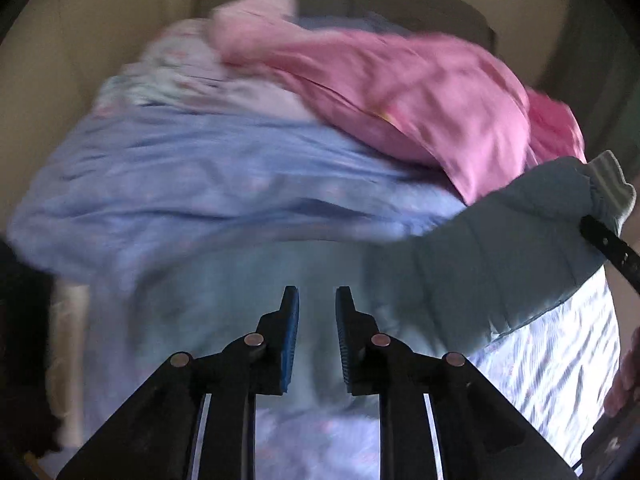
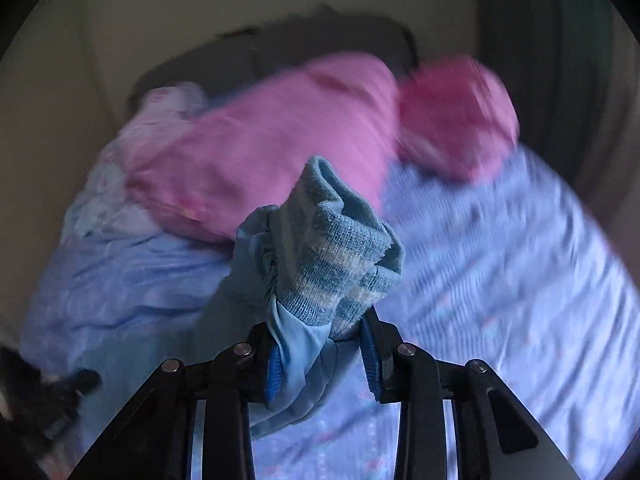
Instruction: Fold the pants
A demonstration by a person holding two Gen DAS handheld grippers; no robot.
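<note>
Light blue pants (image 1: 480, 248) lie over the bed, and one leg is drawn up toward the right edge of the left wrist view. That leg ends in a ribbed, striped cuff (image 2: 332, 256). My right gripper (image 2: 322, 364) is shut on the leg just below the cuff, with the fabric bunched between its blue pads and the cuff standing up above them. My left gripper (image 1: 320, 300) hovers over the body of the pants, its pads a narrow gap apart with nothing between them. Both views are blurred.
A pink garment (image 1: 400, 96) lies heaped at the far side of the bed, with a darker pink piece (image 2: 456, 116) next to it. A rumpled blue quilt (image 1: 180, 184) covers the left side. The striped sheet (image 2: 500, 280) shows at the right. A hand (image 1: 628, 376) is at the right edge.
</note>
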